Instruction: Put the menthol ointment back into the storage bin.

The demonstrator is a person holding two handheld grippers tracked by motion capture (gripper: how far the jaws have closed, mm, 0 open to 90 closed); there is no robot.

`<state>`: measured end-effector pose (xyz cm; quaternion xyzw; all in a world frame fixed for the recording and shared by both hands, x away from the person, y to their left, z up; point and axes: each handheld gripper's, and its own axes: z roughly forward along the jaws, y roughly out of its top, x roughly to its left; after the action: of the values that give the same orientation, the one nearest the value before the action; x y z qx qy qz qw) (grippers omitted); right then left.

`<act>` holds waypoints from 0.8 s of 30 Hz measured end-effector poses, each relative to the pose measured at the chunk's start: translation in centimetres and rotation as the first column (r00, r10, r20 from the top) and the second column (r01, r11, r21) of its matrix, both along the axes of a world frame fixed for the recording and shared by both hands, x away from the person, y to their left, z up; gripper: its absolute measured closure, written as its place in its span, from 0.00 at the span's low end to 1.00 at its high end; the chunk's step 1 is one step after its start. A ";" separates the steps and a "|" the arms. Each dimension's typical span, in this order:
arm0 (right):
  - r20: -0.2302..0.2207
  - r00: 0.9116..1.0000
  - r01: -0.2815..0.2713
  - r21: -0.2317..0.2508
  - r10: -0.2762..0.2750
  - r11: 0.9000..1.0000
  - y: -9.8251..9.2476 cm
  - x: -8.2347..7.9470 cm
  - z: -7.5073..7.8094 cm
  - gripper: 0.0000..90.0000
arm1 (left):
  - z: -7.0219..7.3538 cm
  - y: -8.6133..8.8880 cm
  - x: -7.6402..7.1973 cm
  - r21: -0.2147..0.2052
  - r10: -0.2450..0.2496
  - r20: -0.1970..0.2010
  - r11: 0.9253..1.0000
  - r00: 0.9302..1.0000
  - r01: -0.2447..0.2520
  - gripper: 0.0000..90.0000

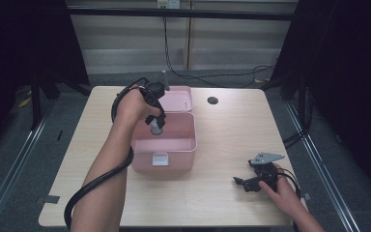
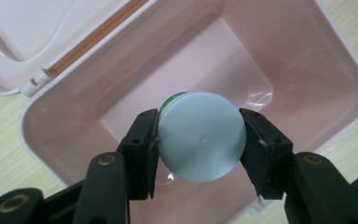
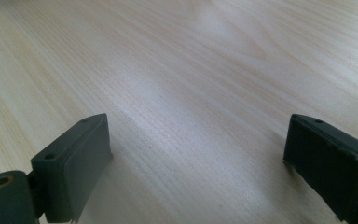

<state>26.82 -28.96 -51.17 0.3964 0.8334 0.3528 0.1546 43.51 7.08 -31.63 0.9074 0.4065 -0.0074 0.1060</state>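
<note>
Both left gripper [image 2: 199, 142] fingers [image 2: 140, 149] pinch the grey-capped bottle [image 2: 200, 140] above the pink box [image 2: 307, 60].

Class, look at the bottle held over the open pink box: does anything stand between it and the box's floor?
Nothing visible does. The left gripper clamps the grey-capped bottle above the pink box, whose lid is folded back and whose floor below looks bare.

wooden table [image 1: 222, 140], round hole [image 1: 213, 100], black cables [image 1: 207, 75]
</note>
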 end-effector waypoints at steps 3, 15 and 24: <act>0.000 1.000 0.000 0.000 0.000 1.000 0.0 0.0 0.0 0.08 | -0.4 -0.2 0.2 0.014 0.001 0.004 1.000 1.000 -0.001 0.56; 0.000 1.000 0.000 0.000 0.000 1.000 0.0 0.0 0.0 0.08 | -2.2 -0.4 1.0 0.011 0.073 -0.001 0.997 0.997 -0.073 0.56; 0.001 1.000 -0.001 0.000 0.001 1.000 0.0 0.0 0.0 0.08 | -3.5 -0.7 1.6 0.011 0.130 -0.009 0.991 0.991 -0.130 0.56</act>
<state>26.82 -28.96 -51.17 0.3960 0.8335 0.3529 0.1548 45.09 6.43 -35.12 0.8795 0.4654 -0.0026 0.0996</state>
